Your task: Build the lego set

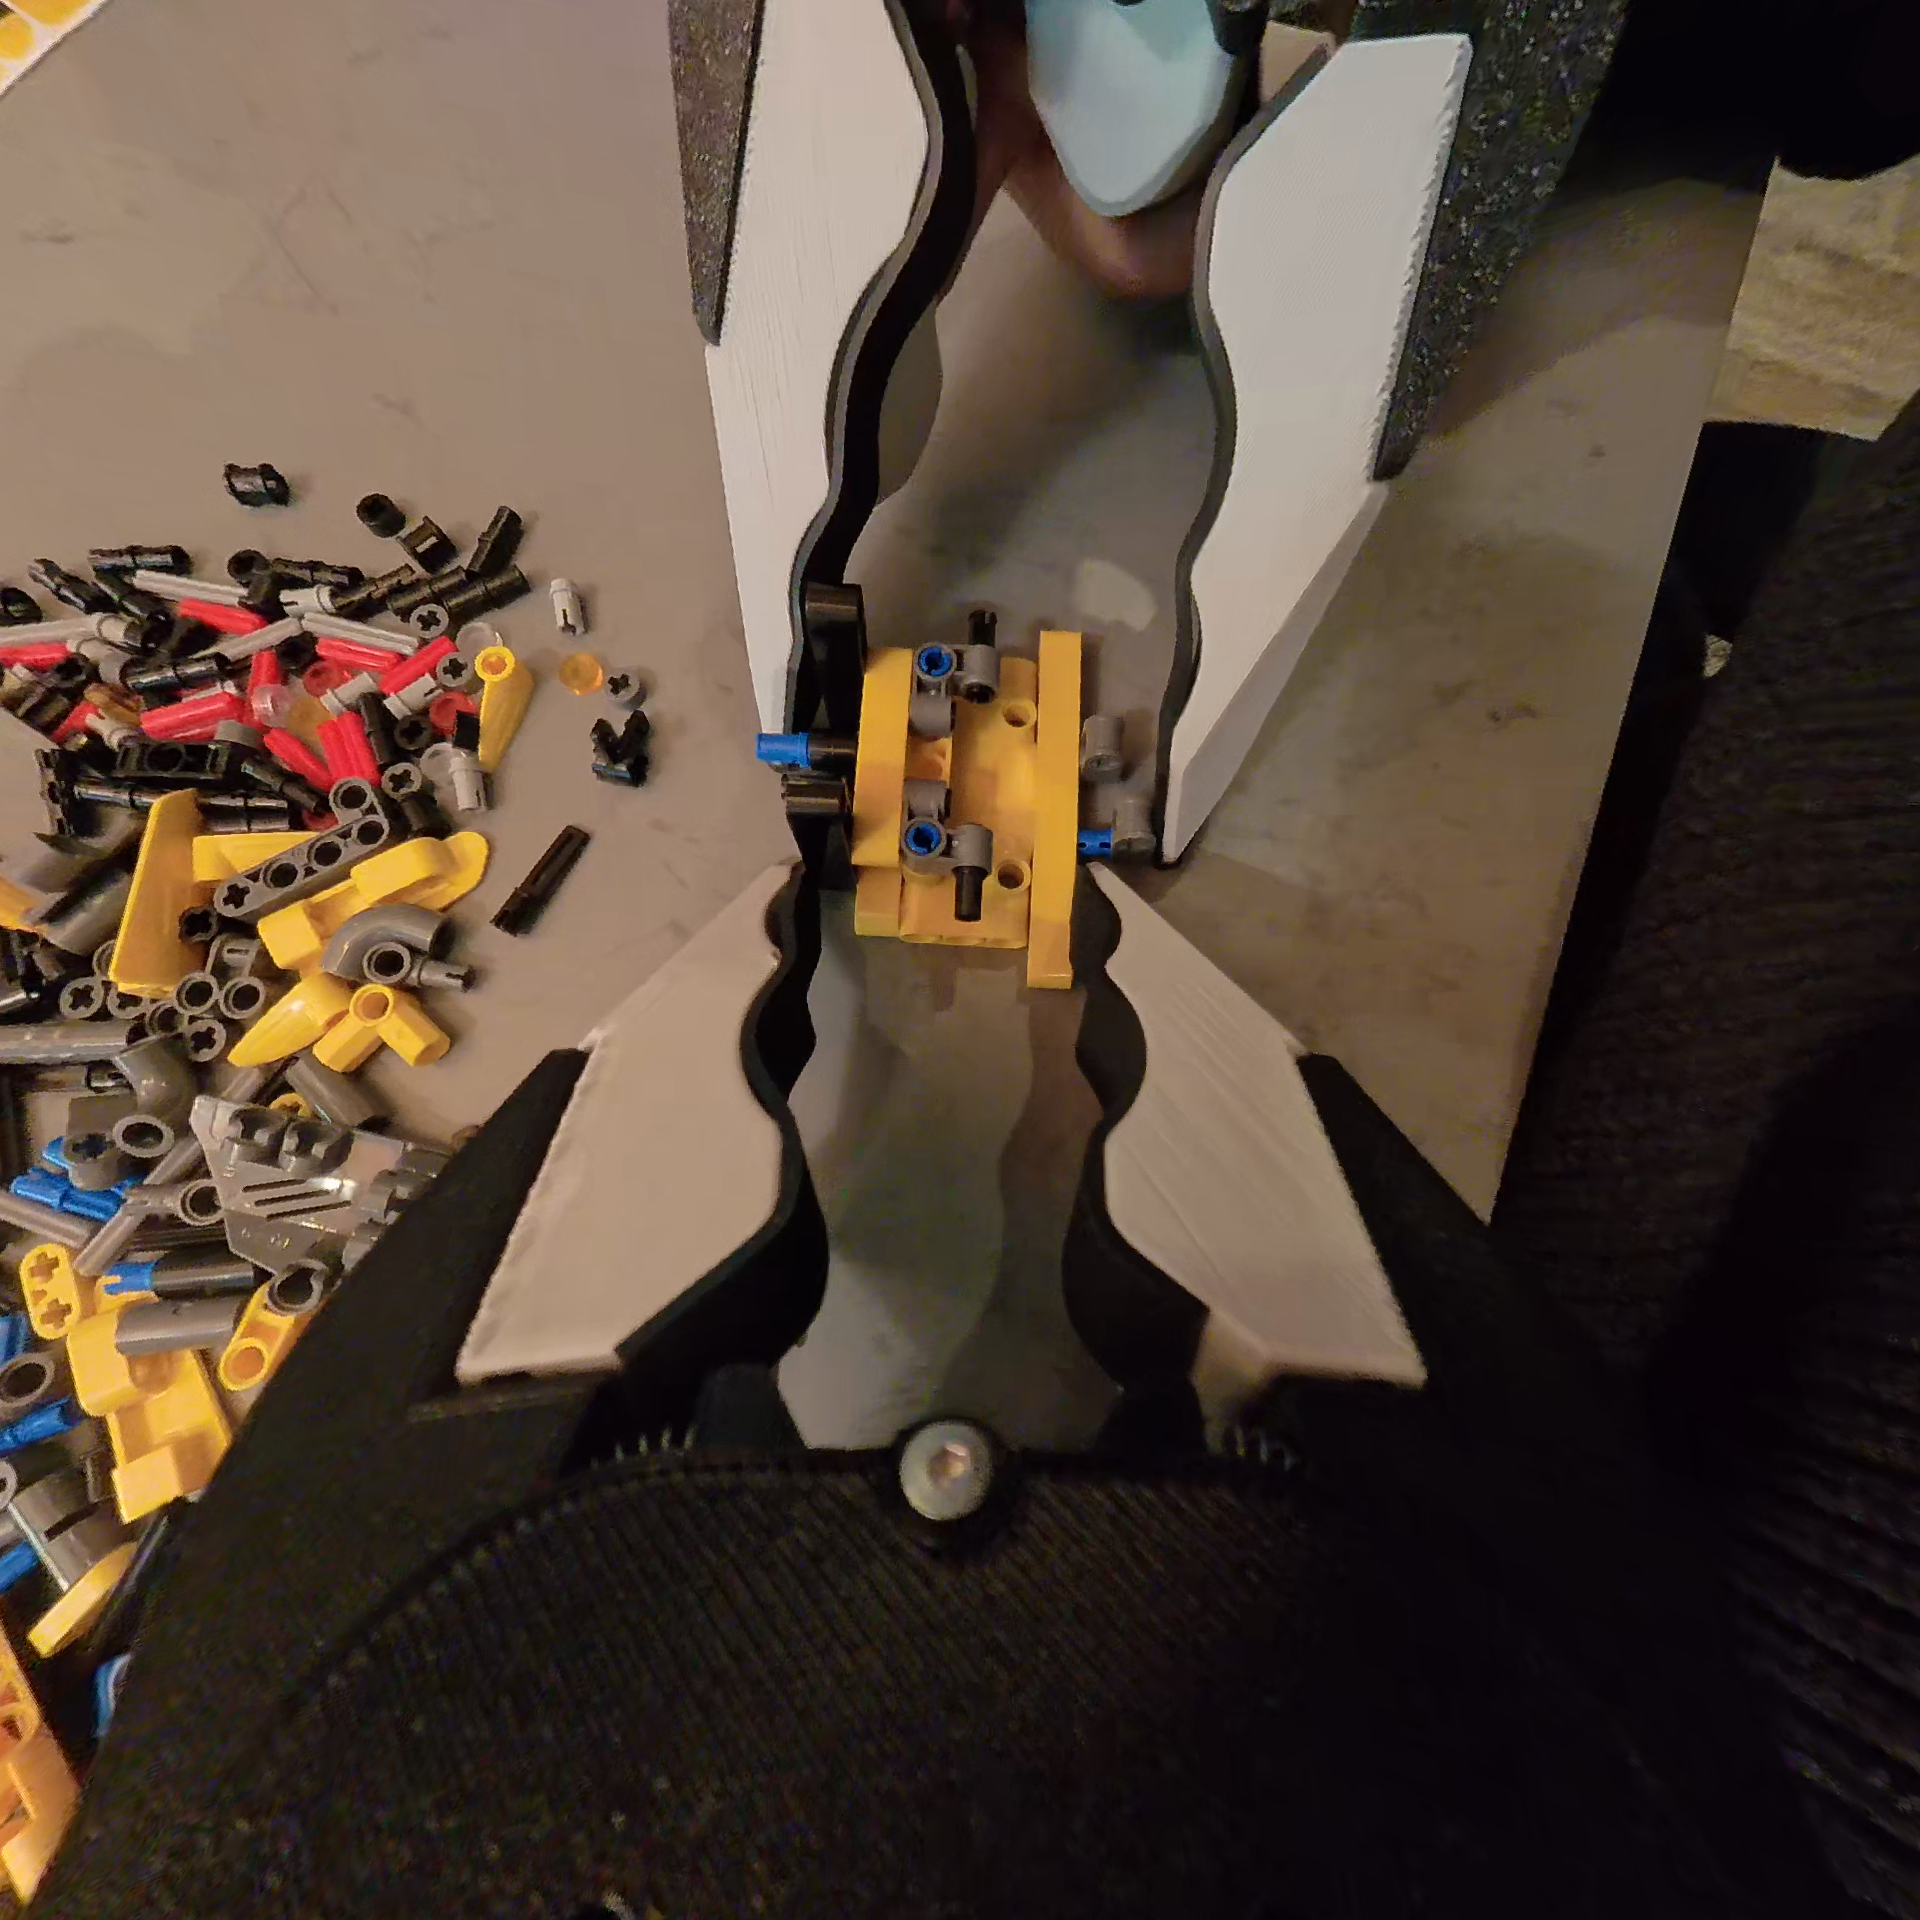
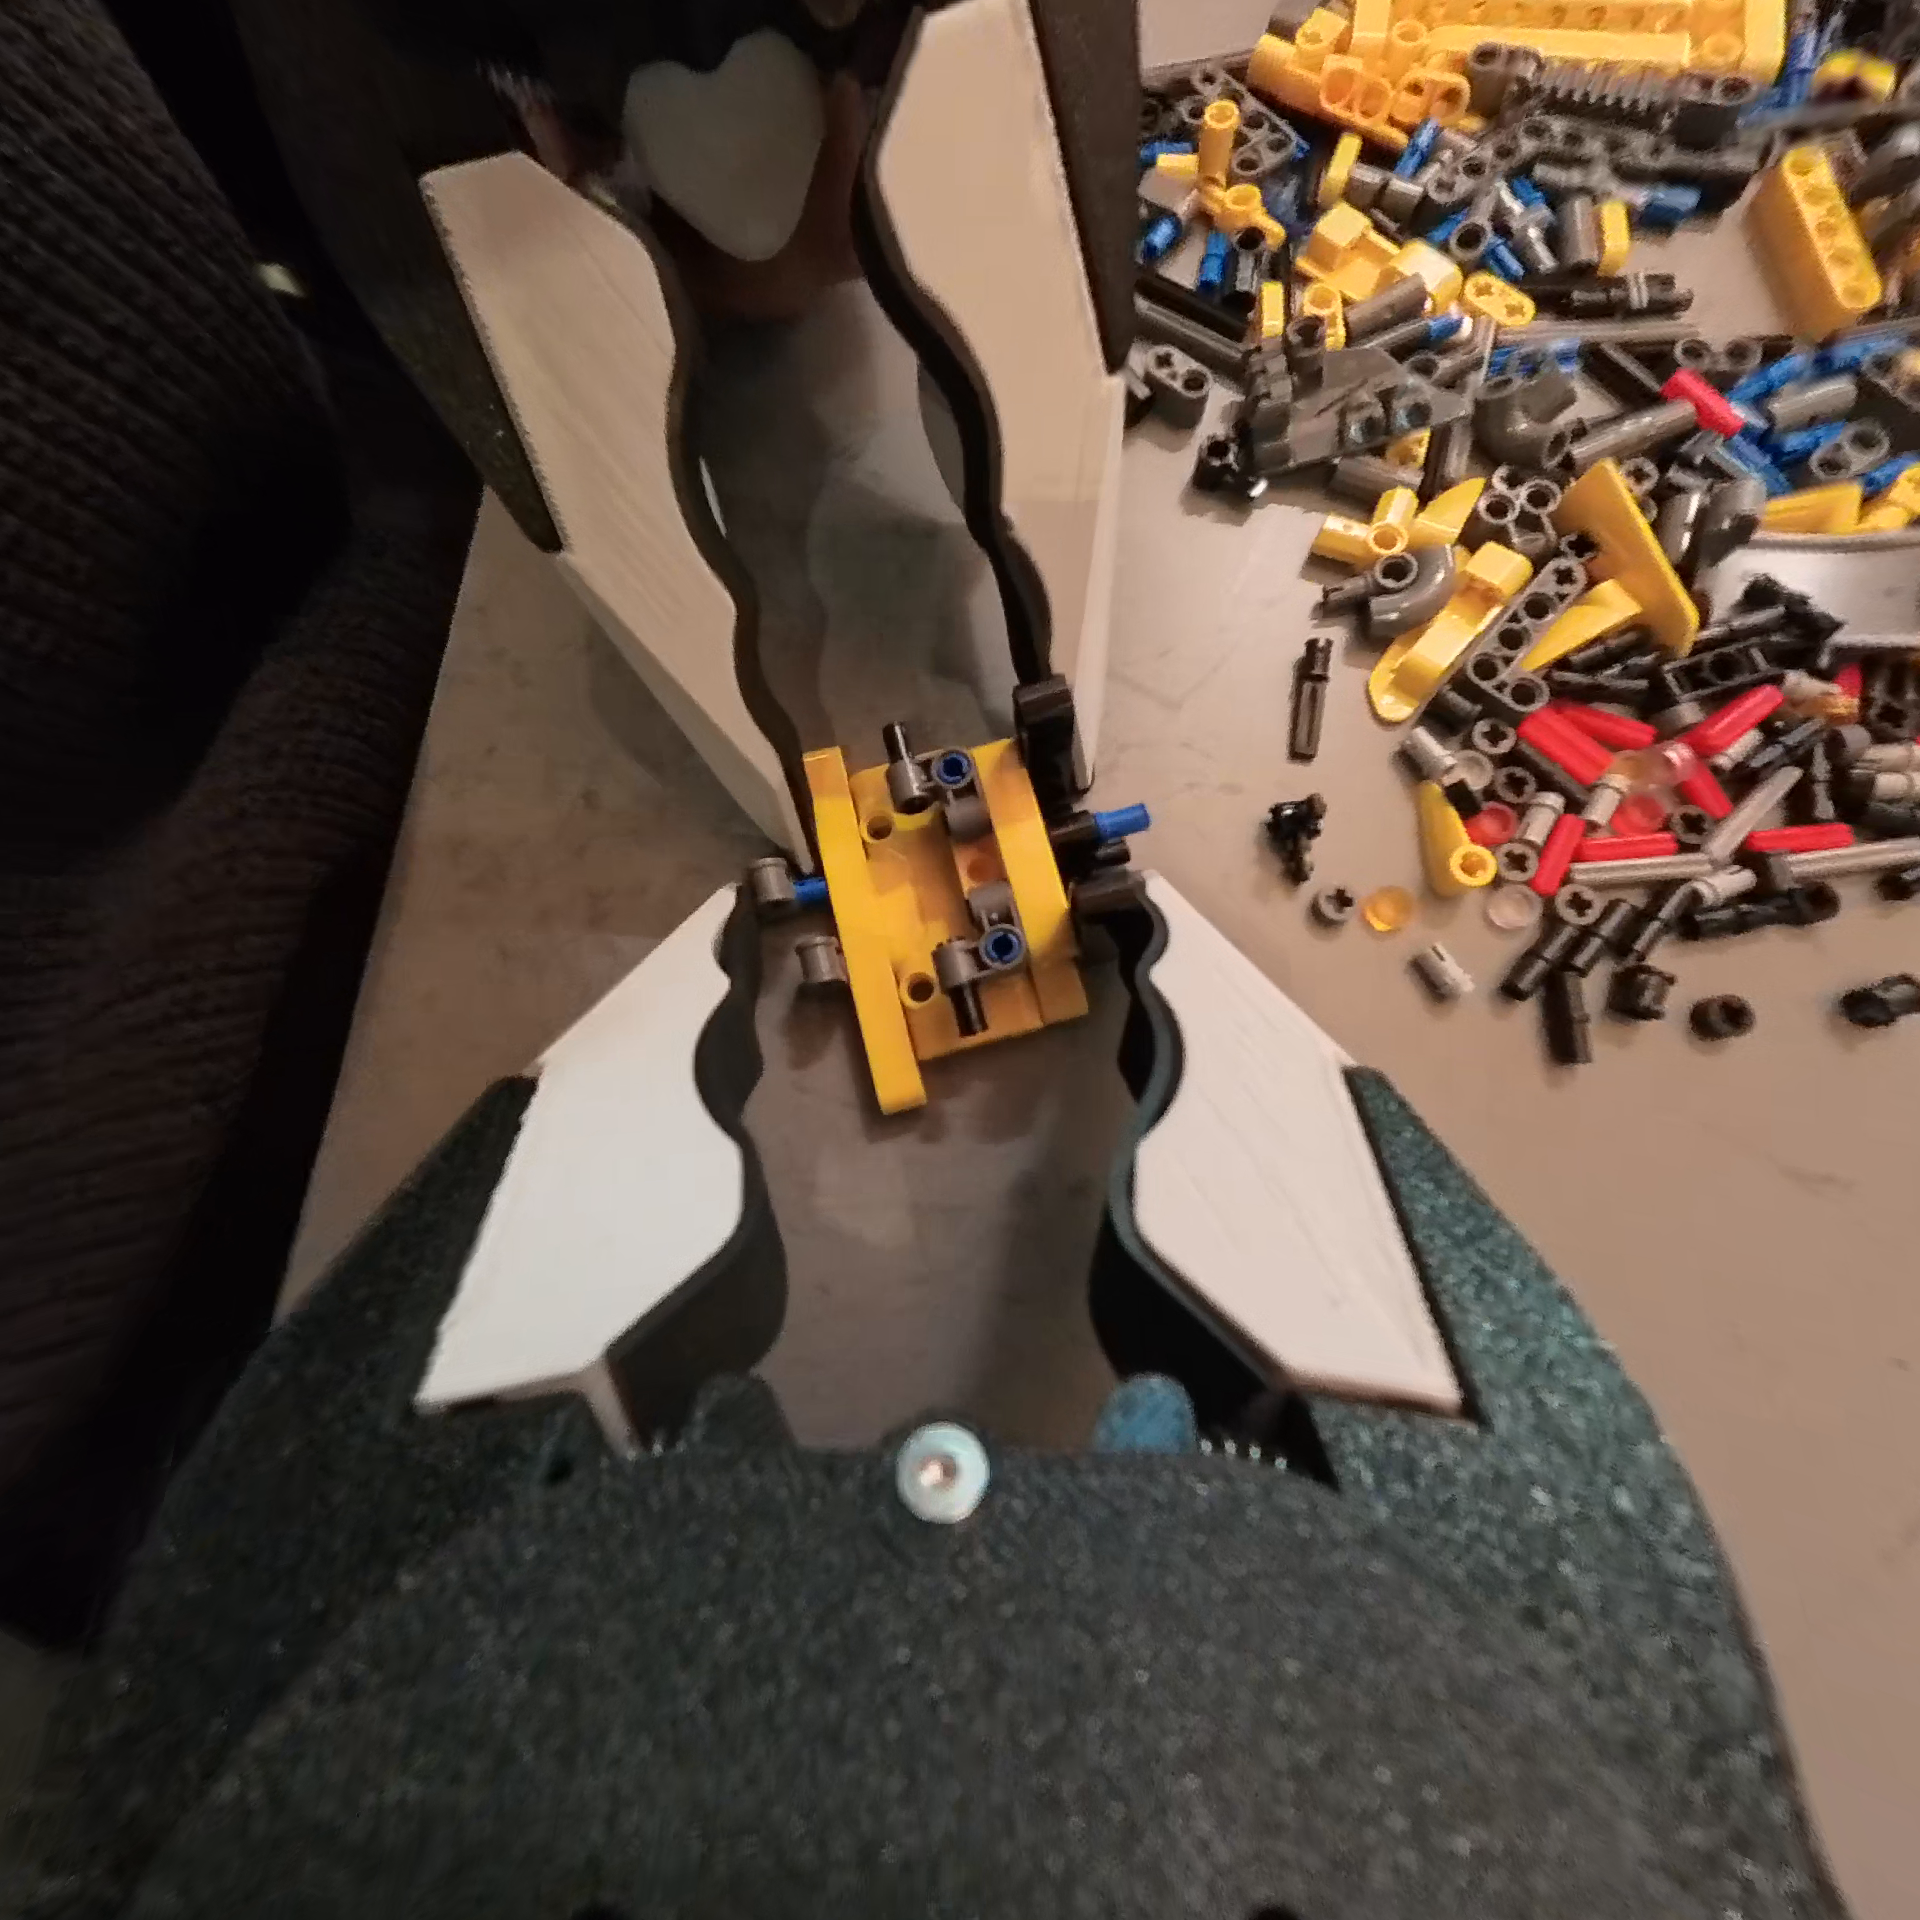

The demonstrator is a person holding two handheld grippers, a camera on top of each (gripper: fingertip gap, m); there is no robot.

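Both the left claw (image 1: 940, 883) and right claw (image 2: 930, 894) pinch one yellow brick assembly (image 1: 966, 800); no writing legible.

two grippers (image 1: 940, 883) (image 2: 935, 904), one yellow assembly (image 1: 966, 800) between them, carrying two blue pins in grey connectors on its top. one heap of loose parts (image 1: 208, 935), too many to count. one orange round stud (image 1: 581, 671).
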